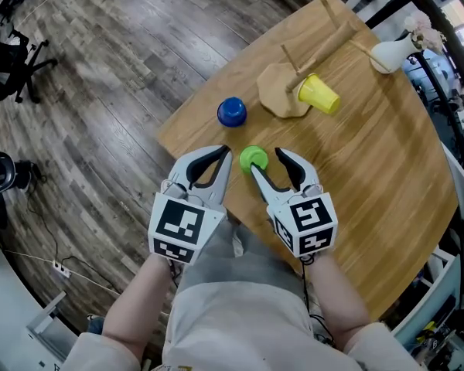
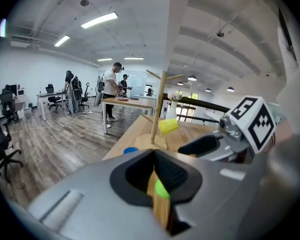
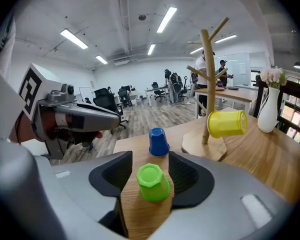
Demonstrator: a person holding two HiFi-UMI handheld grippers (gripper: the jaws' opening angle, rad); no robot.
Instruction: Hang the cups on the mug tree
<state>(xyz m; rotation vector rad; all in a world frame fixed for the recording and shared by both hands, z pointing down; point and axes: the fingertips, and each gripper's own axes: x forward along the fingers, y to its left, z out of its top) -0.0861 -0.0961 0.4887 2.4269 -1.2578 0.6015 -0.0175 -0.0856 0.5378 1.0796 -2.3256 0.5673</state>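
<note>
I count one done, the yellow cup [image 1: 319, 93] on the mug tree [image 1: 282, 91]; the green cup [image 1: 254, 158] stands loose between the wide-spread jaws of my right tool [image 1: 266, 161], the blue cup [image 1: 232, 112] is untouched, and my left tool [image 1: 223, 153] is closed and empty.

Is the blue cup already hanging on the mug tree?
No, the blue cup stands upside down on the table, apart from the mug tree.

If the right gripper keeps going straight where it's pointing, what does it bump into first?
Probably the green cup, upside down on the table just ahead of the open jaws of the right gripper. The blue cup stands farther back.
</note>
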